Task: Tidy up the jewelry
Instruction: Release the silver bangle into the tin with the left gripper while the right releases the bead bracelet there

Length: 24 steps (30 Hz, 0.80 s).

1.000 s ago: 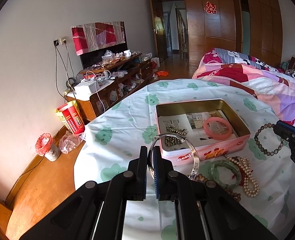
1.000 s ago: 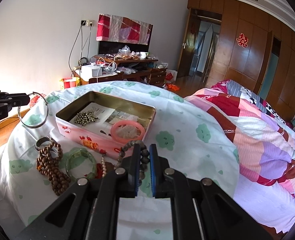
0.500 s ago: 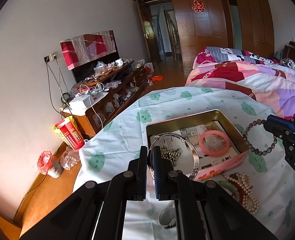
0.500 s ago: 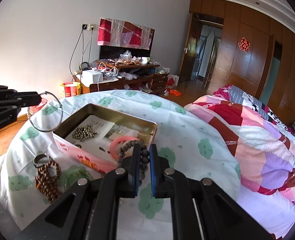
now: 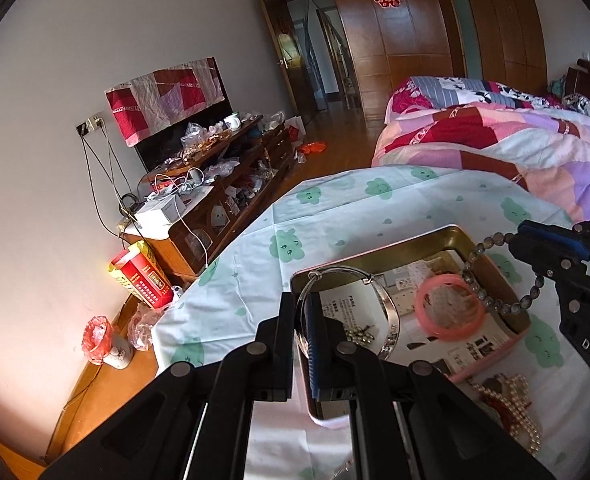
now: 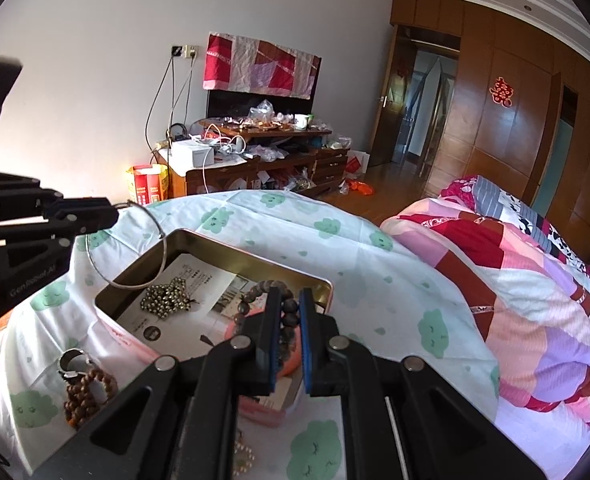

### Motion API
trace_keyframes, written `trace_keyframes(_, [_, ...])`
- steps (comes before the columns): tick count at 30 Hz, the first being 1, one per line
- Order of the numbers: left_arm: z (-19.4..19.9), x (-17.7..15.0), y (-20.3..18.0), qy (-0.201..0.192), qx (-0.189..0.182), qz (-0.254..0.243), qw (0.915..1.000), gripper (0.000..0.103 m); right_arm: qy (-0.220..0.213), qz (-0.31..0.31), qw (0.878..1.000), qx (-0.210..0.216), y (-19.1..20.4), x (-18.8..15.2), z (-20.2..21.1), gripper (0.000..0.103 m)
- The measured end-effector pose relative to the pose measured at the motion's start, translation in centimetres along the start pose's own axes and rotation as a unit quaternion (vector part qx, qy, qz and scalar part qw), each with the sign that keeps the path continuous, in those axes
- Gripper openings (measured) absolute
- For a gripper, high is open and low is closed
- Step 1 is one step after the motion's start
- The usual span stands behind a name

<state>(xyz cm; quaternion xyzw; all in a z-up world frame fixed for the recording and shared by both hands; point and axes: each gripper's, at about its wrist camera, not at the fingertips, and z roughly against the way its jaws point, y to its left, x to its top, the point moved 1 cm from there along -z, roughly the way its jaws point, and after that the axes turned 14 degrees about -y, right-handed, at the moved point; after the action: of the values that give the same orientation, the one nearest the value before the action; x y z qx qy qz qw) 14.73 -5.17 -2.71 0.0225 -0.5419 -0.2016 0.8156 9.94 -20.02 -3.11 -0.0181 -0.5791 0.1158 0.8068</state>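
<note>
My left gripper (image 5: 302, 300) is shut on a silver bangle (image 5: 389, 312) and holds it over the near left part of the pink tin box (image 5: 415, 242). My right gripper (image 6: 287, 300) is shut on a dark bead bracelet (image 6: 289, 316) and holds it over the tin's right part; the bracelet also shows in the left wrist view (image 5: 495, 276). Inside the tin lie a pink bangle (image 5: 449, 312), a small bead cluster (image 6: 167, 298) and printed paper. The left gripper (image 6: 107, 214) with the silver bangle (image 6: 135, 256) shows in the right wrist view.
On the cloth-covered table (image 6: 335, 248) beside the tin lie a brown wooden bead bracelet (image 6: 87, 394), a metal ring (image 6: 71, 362) and a pearl strand (image 5: 523, 412). A bed with a patchwork quilt (image 6: 515, 280) is to the right. A cluttered wooden cabinet (image 6: 255, 156) stands by the wall.
Both grippers have moved forward over the tin, the left with the silver bangle, the right with the bead bracelet. Both items now hang above the tin's inside.
</note>
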Motion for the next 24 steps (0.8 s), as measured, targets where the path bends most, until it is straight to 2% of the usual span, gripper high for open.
trace_keyframes(11, [-4.0, -1.0, -0.9, 0.037, -0.006, -0.001, 0.9993, 0.005, 0.028, 0.013, 0.999, -0.009, 0.2, -0.8, -3.6, 0.01])
trace_keyframes(19, [-5.2, -1.4, -2.1, 0.041, -0.013, -0.018, 0.9989, 0.008, 0.047, 0.003, 0.999, -0.005, 0.1, -1.8, -5.0, 0.01])
trace_keyframes(20, [-5.2, -1.5, -2.2, 0.042, -0.005, -0.026, 0.9988, 0.009, 0.048, 0.001, 0.999, -0.003, 0.1, -1.9, -5.1, 0.01])
trace_keyframes(21, [-5.1, -1.6, -2.3, 0.043, 0.007, -0.032, 0.9985, 0.013, 0.048, -0.001, 0.999, -0.003, 0.1, -2.0, -5.0, 0.015])
trace_keyframes(22, [-5.0, -1.6, -2.3, 0.043, 0.014, -0.034, 0.9984, 0.026, 0.05, -0.002, 0.999, -0.005, 0.1, -2.1, -5.1, 0.021])
trace_keyframes(23, [-4.7, -1.6, -2.1, 0.04, 0.018, -0.032, 0.9986, 0.035, 0.052, -0.006, 0.999, -0.007, -0.1, -2.2, -5.0, 0.033])
trace_keyframes(24, [-4.4, -1.6, -1.9, 0.035, 0.023, -0.029, 0.9987, 0.054, 0.052, -0.009, 0.999, -0.007, -0.1, -2.2, -4.9, 0.041])
